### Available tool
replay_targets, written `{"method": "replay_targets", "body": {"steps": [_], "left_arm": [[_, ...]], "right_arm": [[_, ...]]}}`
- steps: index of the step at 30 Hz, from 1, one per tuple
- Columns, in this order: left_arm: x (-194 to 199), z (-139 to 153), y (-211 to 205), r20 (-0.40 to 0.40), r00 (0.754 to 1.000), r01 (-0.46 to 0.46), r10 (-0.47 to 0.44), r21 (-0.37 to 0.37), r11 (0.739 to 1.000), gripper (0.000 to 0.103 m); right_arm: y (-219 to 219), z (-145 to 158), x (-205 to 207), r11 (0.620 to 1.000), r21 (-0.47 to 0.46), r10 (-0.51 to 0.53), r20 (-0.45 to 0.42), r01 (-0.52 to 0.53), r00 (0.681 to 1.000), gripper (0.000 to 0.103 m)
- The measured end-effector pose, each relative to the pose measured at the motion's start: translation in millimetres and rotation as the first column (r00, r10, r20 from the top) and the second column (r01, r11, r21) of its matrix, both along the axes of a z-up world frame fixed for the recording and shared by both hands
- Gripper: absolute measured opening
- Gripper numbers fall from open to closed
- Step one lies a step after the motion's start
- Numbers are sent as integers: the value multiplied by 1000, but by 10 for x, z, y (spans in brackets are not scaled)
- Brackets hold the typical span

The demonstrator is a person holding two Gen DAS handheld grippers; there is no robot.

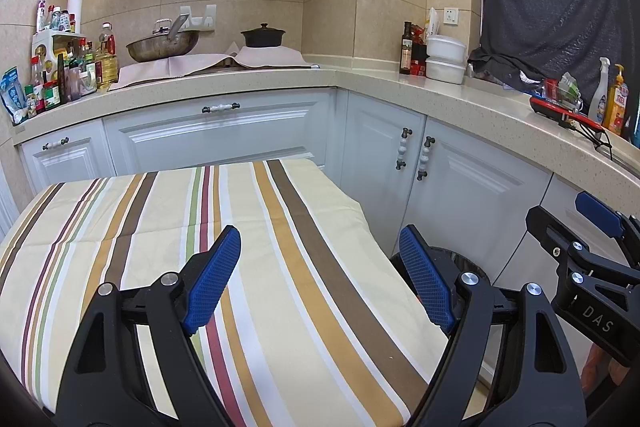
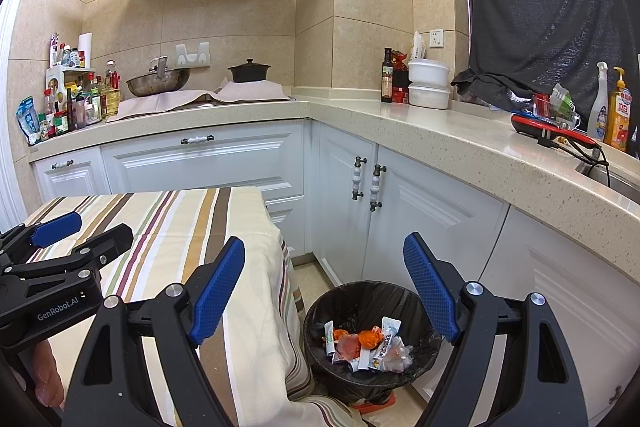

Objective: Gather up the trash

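Observation:
A small bin with a black liner (image 2: 316,311) stands on the floor beside the table, holding several wrappers and orange scraps (image 2: 366,343). My right gripper (image 2: 324,247) hovers above it, open, nothing between its blue pads. My left gripper (image 1: 320,239) is open too, held over the right edge of the striped tablecloth (image 1: 160,219), empty. In the left wrist view only a dark sliver of the bin (image 1: 452,255) shows behind the right finger. Each gripper appears at the edge of the other's view: the right gripper (image 1: 592,247), the left gripper (image 2: 60,227).
White cabinets (image 2: 400,227) run along the back and right under a speckled countertop (image 2: 440,139). On it sit a wok (image 2: 158,81), a black pot (image 2: 249,71), bottles, white tubs (image 2: 429,83) and a red device (image 2: 552,131). The bin stands in a narrow gap between table and cabinets.

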State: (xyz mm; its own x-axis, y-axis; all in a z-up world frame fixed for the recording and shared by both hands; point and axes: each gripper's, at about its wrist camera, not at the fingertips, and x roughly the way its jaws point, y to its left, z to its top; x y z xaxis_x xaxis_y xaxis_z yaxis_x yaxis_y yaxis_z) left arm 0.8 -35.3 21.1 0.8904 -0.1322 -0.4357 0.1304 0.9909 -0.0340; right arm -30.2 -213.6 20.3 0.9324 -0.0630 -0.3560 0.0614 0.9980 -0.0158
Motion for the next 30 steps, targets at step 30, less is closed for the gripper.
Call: {"method": "replay_targets", "body": {"steps": [30], "left_arm": [[55,-77,-34,-21,1000,12,-12,-6,1000,79]], "right_arm": [[58,-50,5,1000,0,0,-7,0,1000,79]]}}
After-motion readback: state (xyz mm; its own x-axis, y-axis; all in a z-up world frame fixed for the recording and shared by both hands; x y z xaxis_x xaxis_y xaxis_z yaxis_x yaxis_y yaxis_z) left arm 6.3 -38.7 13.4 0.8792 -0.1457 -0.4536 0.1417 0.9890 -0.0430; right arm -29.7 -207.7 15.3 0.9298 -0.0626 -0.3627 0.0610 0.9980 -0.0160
